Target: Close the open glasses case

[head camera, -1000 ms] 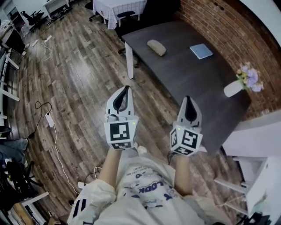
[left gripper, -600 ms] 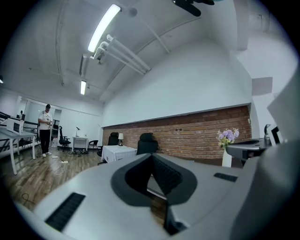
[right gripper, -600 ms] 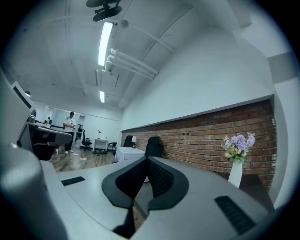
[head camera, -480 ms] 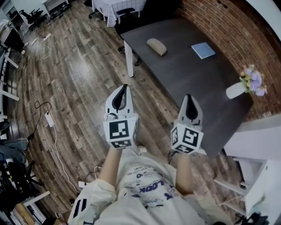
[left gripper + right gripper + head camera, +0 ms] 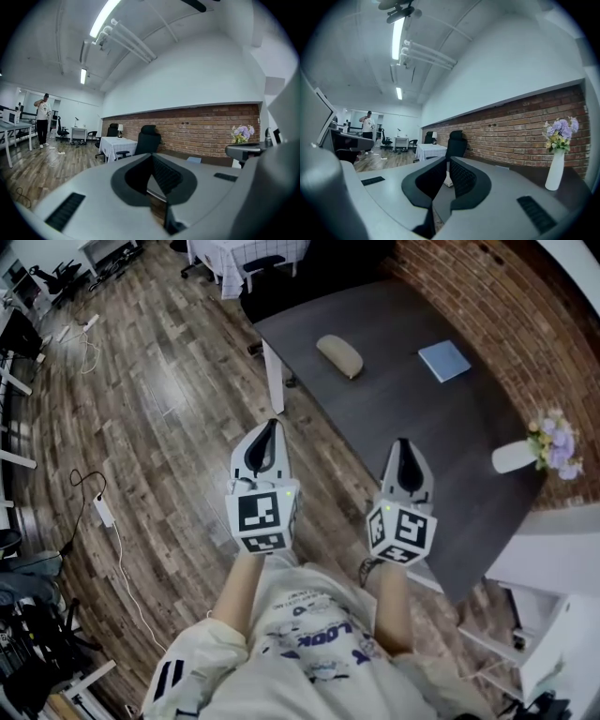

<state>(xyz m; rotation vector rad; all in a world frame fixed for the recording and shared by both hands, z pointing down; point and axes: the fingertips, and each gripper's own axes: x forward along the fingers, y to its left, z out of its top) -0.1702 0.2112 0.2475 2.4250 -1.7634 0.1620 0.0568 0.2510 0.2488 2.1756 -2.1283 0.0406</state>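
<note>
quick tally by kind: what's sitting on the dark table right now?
glasses case: 1
blue notebook: 1
vase of flowers: 1
Total on the table: 3

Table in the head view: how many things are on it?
3. A beige case lies near the far left corner, a blue book right of it, a white vase with flowers at the right edge. The right gripper hides a small part.
</note>
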